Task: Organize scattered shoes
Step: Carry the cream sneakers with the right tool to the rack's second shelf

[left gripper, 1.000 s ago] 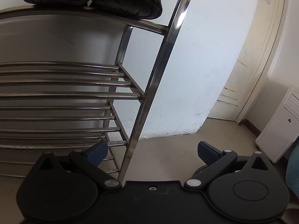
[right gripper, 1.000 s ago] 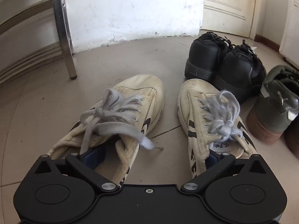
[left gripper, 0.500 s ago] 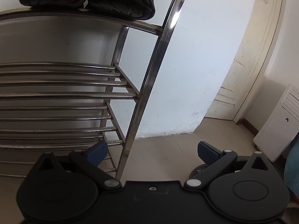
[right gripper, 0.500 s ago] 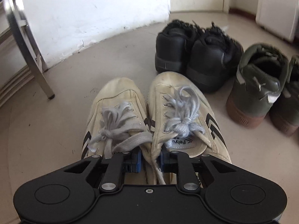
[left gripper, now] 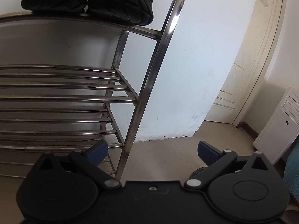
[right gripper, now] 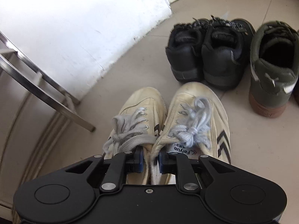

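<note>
Lifted and rolled since a second ago, the right gripper (right gripper: 150, 161) is pinching the inner collars of both cream sneakers (right gripper: 168, 130), pressed together, above the floor (right gripper: 130, 71) near the shoe rack (right gripper: 46, 93). Beside the rack's post, the left gripper (left gripper: 152, 150) is hanging spread and empty.

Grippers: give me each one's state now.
Left gripper: open, empty.
Right gripper: shut on the pair of cream canvas sneakers, pinching their inner collars.

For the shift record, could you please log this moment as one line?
right gripper: shut on cream sneakers | left gripper: open, empty | shoe rack: ahead
</note>
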`<state>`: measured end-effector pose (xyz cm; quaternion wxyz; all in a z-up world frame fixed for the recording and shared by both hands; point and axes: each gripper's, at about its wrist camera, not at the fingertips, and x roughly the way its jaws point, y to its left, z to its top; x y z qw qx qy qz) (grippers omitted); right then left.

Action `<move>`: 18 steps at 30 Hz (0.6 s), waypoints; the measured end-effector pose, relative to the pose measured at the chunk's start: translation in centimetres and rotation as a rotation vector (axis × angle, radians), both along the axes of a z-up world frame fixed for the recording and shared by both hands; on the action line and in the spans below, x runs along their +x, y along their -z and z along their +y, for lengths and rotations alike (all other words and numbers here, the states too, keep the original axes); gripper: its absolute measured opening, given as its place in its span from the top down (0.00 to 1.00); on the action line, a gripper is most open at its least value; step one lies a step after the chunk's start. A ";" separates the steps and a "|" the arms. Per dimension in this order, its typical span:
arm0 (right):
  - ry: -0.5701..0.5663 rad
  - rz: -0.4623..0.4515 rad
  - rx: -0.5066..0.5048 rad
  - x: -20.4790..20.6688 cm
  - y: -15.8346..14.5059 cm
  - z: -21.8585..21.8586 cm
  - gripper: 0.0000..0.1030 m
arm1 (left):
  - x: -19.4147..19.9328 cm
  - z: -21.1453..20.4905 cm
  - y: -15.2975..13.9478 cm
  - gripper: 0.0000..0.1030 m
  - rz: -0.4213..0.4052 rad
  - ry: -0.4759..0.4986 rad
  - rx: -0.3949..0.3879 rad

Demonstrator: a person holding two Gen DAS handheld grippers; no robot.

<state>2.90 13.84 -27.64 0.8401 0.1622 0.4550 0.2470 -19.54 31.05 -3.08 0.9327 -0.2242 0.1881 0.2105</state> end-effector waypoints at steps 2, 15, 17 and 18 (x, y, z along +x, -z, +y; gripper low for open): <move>-0.007 -0.026 0.005 0.0 -1.1 0.1 0.86 | -0.1 -0.1 -0.1 0.00 -0.005 -0.002 0.003; -0.105 -0.218 0.036 -1.1 -12.3 0.7 0.87 | -2.7 0.5 -1.5 0.00 -0.075 -0.096 -0.007; -0.129 -0.231 0.052 -1.5 -13.8 1.0 0.87 | -3.6 1.0 -1.6 0.00 -0.082 -0.131 -0.001; -0.145 -0.230 0.075 -1.7 -14.8 1.1 0.87 | -4.0 1.2 -1.7 0.00 -0.084 -0.153 0.000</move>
